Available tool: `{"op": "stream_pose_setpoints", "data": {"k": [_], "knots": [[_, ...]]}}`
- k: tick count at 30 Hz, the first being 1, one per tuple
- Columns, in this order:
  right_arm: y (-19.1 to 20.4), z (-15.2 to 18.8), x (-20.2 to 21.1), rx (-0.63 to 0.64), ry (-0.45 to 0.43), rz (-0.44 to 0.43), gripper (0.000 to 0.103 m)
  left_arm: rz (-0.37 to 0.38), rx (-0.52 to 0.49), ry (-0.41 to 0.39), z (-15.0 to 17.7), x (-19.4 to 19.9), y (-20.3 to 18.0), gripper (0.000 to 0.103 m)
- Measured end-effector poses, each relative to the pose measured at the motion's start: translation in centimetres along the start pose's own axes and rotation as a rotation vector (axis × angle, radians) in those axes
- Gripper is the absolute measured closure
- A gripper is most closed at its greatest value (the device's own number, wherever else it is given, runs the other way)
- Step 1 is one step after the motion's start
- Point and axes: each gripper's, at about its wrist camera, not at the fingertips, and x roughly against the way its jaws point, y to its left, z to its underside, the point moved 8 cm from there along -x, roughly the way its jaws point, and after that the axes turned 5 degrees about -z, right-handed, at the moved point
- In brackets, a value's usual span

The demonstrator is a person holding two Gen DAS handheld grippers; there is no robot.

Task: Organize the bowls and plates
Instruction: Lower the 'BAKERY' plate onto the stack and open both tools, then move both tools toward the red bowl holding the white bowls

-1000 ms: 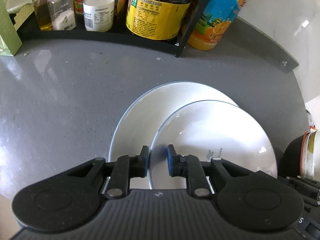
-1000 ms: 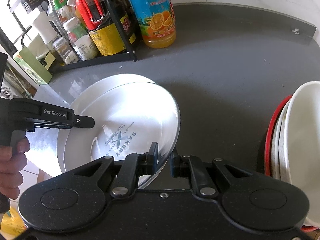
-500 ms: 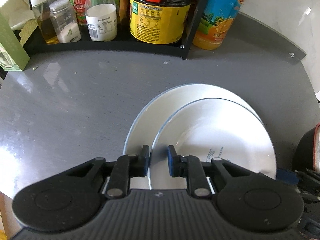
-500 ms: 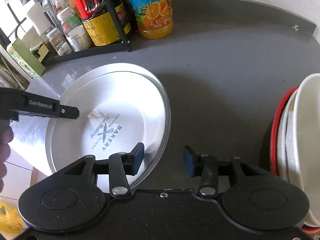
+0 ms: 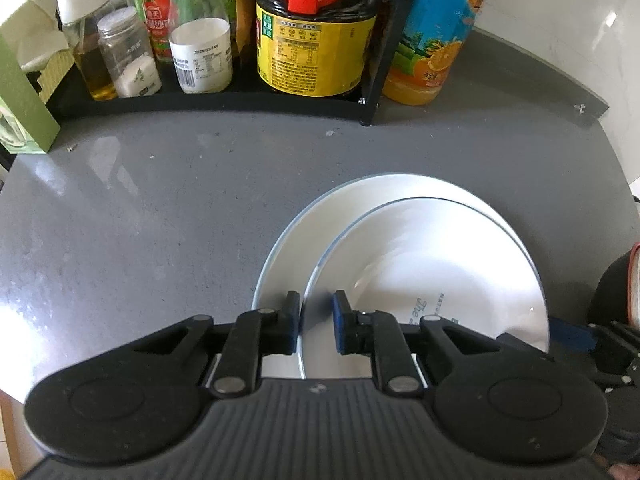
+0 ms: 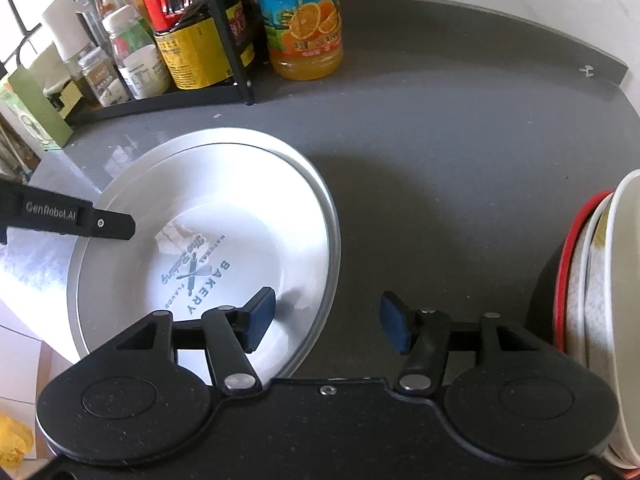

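White plates [image 6: 224, 216] with grey bakery print, grey counter [image 6: 440, 128], blue-padded black claws

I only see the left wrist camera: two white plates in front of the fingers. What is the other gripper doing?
Observer: The right gripper is open. One finger hangs over the top plate, the other over the bare counter.
Operator: I see a few letters on that plate. What do they say?
Observer: It is a logo in the plate's middle: the word BAKERY with crossed utensils.
Operator: And the red thing at my far right edge?
Observer: That is a red-rimmed dish with white dishes nested in it, to the right of the plates.
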Motion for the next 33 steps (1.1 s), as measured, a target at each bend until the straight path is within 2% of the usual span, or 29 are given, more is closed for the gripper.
{"op": "stream_pose_setpoints", "data": {"k": [5,11,14,20,23,25,27,28,33], "knots": [[0.0,0.0,0.8,-0.03,-0.018,-0.032,0.046,0.0,0.001,-0.011,-0.2,0.2,0.0,0.088],[0.1,0.4,1.7,-0.052,-0.033,-0.029,0.046,-0.002,-0.005,-0.016,-0.4,0.1,0.0,0.087],[0.2,0.7,2.3,-0.059,-0.042,-0.026,0.046,-0.005,-0.025,-0.006,-0.4,0.1,-0.1,0.087],[0.3,0.6,3.9,-0.082,-0.066,-0.016,0.046,0.026,0.004,0.041,0.0,0.0,0.3,0.082],[0.3,0.3,5.2,-0.098,-0.087,-0.015,0.045,0.039,0.0,0.039,0.2,0.8,0.3,0.069],[0.3,0.0,6.3,-0.108,-0.107,-0.026,0.04,0.046,-0.007,0.024,0.1,1.5,0.2,0.05],[0.2,-0.2,7.4,-0.115,-0.129,-0.036,0.033,0.039,-0.019,0.007,-0.1,2.2,0.1,0.036],[0.1,-0.4,7.9,-0.115,-0.139,-0.041,0.03,0.031,-0.024,-0.005,-0.3,2.5,0.0,0.033],[-0.4,-1.3,9.9,-0.097,-0.179,-0.055,0.02,0.029,0.004,-0.033,-1.0,4.1,-0.1,0.028]]}}
